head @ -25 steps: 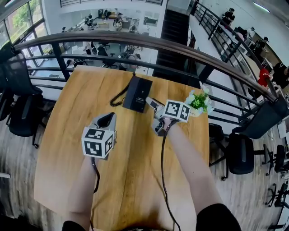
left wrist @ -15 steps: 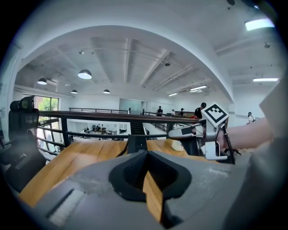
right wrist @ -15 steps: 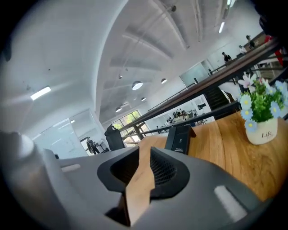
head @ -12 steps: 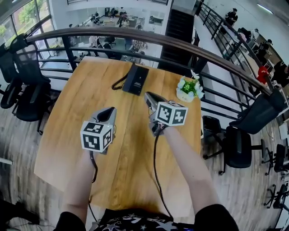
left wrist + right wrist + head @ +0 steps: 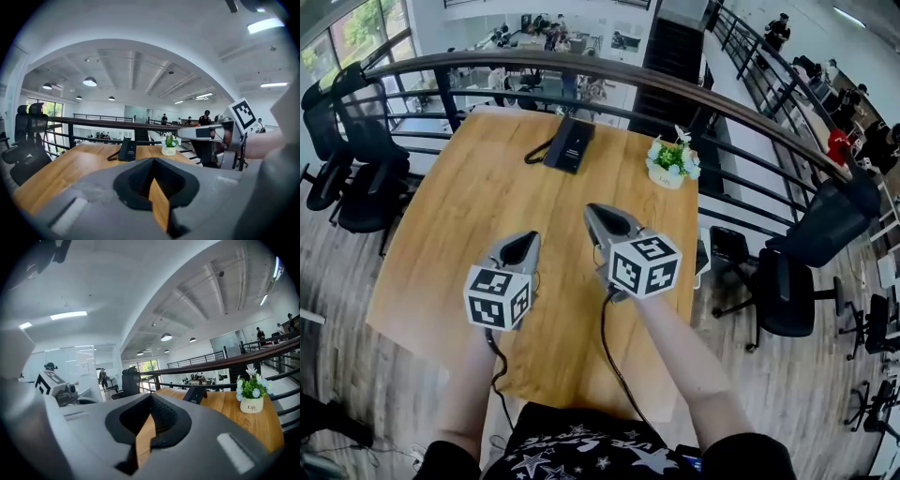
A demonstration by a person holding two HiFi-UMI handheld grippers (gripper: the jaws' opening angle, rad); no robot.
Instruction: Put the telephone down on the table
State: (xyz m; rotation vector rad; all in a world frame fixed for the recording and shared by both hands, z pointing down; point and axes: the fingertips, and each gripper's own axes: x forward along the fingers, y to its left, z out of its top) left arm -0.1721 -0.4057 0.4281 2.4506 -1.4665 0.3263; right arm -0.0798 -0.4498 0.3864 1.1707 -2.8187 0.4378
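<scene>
The black telephone (image 5: 569, 143) lies flat at the far end of the wooden table (image 5: 459, 216), its cord curling off to the left. It also shows in the distance as the telephone (image 5: 127, 150) and the telephone (image 5: 195, 394). My left gripper (image 5: 519, 244) hovers over the near middle of the table, shut and empty, far from the phone. My right gripper (image 5: 600, 217) hangs beside it to the right, shut with nothing between its jaws. The left gripper (image 5: 152, 161) and the right gripper (image 5: 150, 399) each show only table through the narrow slit.
A small white pot of flowers (image 5: 672, 164) stands at the far right of the table, to the right of the phone. A curved railing (image 5: 581, 80) runs behind the table. Office chairs stand to the left (image 5: 352, 159) and right (image 5: 806, 281).
Both grippers have drawn back from the phone toward the near side of the table and risen. The right gripper has rolled and its jaws have shut. The phone stays on the table.
</scene>
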